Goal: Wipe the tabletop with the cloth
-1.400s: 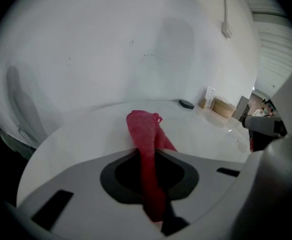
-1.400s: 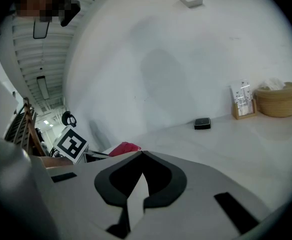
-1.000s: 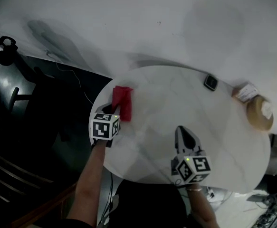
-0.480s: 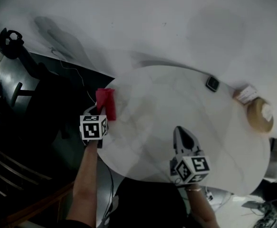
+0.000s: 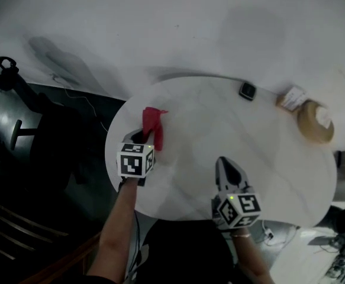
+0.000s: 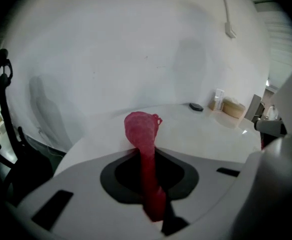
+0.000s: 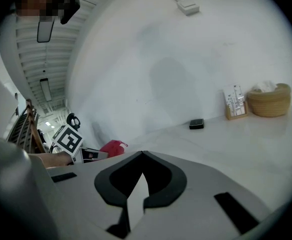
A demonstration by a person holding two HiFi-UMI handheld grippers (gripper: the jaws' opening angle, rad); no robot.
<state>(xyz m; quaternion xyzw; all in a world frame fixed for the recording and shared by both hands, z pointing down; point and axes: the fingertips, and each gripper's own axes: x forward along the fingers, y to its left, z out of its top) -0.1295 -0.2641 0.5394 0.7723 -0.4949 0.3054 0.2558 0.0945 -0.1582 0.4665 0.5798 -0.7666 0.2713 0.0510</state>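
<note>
A: While the left tool sits near the left edge of the bench, what is between its jaws?

B: A red cloth. The jaws are clamped on it. A crumpled bunch sticks out past the tips, over the round white bench, and a strip runs back between the pads.

A: Does the cloth touch the surface?

B: It looks to be on it or just above it, but the head view is too soft to say.

A: And the right tool?

B: Closed with nothing in it, tips meeting. It is near the bench's front edge, well apart from the cloth.

A: Anything else on the bench?

B: At the far right there is a woven basket with a small card stand just beside it. A small black device lies nearer the middle of the far edge.
</note>
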